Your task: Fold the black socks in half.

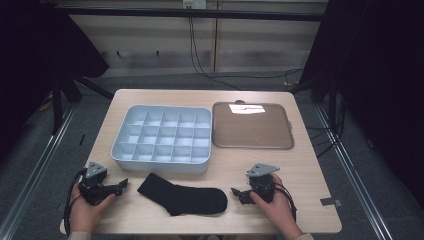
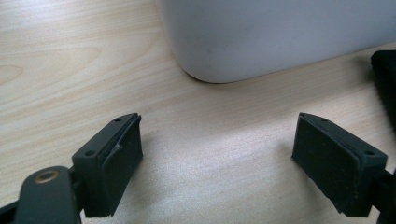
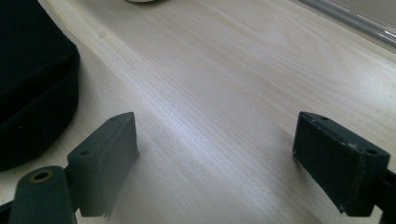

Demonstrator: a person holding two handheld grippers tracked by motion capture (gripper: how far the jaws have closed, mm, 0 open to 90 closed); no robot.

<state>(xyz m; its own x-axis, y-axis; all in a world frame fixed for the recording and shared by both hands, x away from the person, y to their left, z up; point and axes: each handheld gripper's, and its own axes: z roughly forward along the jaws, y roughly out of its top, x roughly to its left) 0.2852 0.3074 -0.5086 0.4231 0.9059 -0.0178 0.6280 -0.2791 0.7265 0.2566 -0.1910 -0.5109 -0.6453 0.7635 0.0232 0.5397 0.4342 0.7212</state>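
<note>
High view shows a black sock (image 1: 182,196) lying flat on the pale wooden bench (image 1: 305,165), near its front edge, between the two hands. The sock is plain and dark, bent at the heel, with its leg end pointing up and left toward the grey divided box (image 1: 162,137) and its toe end toward the right claw (image 1: 239,194). It lies just in front of the box, apart from it. To the right of the box sits a brown tray (image 1: 252,126) with a bright glare patch near its far rim; no readable writing or label can be made out on any of these things. The left claw (image 1: 121,185) rests low over the bench at the sock's left, its jaws spread wide with only bare wood between them. The right claw sits just right of the toe, jaws likewise spread wide and pinching nothing, the sock's edge off to one side.
</note>
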